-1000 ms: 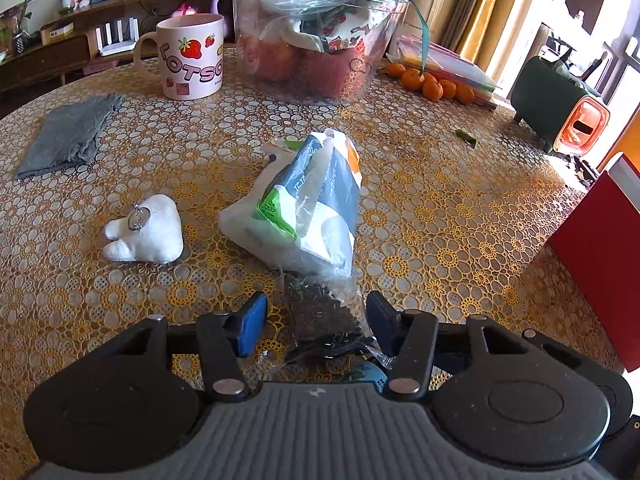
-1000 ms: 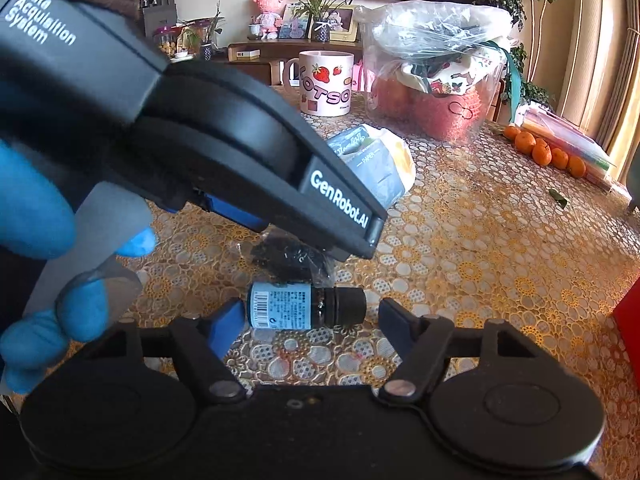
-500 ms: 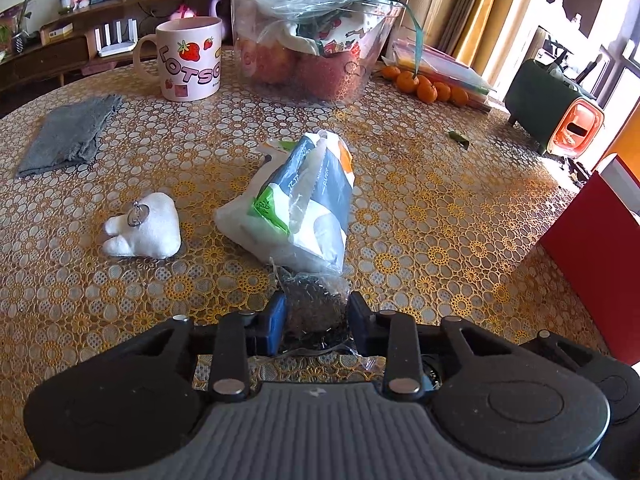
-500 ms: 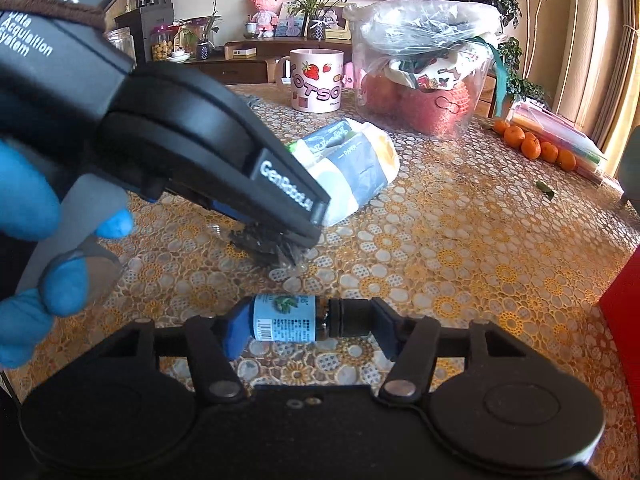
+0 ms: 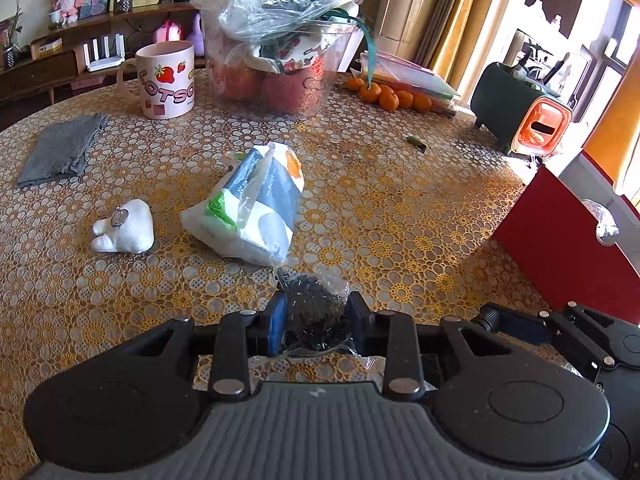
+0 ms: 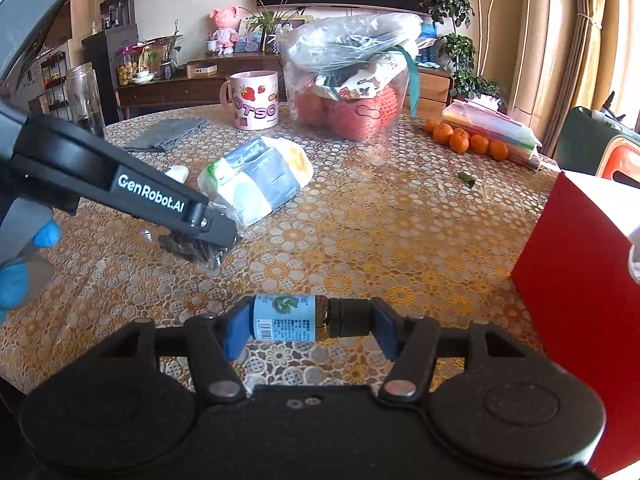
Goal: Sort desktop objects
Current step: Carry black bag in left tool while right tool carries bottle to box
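My left gripper (image 5: 316, 322) is shut on a small clear bag of dark bits (image 5: 314, 308) and holds it just above the table; it also shows in the right wrist view (image 6: 200, 250). My right gripper (image 6: 310, 324) is shut on a small brown bottle with a blue label and black cap (image 6: 304, 318), held sideways above the tablecloth. A white and grey plastic packet (image 5: 250, 210) and a white tooth-shaped toy (image 5: 126, 228) lie on the table ahead.
A red box (image 6: 580, 304) stands at the right edge. A strawberry mug (image 5: 166, 80), a clear tub of fruit (image 5: 276, 56), tangerines (image 5: 388, 94), a grey cloth (image 5: 60, 148) and a green-orange device (image 5: 520, 116) sit further back on the patterned tablecloth (image 5: 400, 208).
Both grippers closed from open: the left onto the bag of dark bits, the right onto the bottle. Both then lifted their objects off the table and drew back.
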`<state>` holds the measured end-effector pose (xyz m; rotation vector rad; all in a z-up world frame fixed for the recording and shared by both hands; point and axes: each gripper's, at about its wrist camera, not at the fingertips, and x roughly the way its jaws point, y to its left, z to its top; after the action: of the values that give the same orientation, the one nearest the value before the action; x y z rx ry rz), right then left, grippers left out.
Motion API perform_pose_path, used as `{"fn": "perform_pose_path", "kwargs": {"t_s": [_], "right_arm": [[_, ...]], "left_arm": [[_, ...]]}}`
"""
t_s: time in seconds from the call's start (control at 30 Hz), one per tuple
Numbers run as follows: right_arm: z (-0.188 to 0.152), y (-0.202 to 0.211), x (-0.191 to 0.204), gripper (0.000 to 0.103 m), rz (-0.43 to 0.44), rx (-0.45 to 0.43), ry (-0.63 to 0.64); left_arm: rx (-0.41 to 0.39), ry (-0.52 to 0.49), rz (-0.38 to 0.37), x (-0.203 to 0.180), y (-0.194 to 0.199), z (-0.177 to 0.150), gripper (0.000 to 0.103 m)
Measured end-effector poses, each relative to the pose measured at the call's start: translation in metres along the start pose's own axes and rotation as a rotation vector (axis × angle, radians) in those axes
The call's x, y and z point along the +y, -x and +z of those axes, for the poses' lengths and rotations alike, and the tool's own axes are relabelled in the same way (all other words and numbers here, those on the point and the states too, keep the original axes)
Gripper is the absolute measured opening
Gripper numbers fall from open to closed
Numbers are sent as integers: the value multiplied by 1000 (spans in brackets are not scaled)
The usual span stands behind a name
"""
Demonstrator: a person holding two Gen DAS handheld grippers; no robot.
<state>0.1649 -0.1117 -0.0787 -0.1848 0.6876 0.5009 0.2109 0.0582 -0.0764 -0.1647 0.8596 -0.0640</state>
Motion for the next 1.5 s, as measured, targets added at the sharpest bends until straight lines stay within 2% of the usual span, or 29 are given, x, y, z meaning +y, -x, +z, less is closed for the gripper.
{"fn": "perform_pose_path", "kwargs": {"t_s": [0.5,0.87,1.5], "right_arm": [[9,67,-35,60,-57,-77,-33],[13,119,-77,61,-94,-136,-82],[8,161,-162,61,-186,-177,-165]], "left_arm": [[-78,-60,-63,-56,48,3,32],[-116,-126,-120,-106,73,5,32],[-101,-286,-205,-206,61,14,32]]}}
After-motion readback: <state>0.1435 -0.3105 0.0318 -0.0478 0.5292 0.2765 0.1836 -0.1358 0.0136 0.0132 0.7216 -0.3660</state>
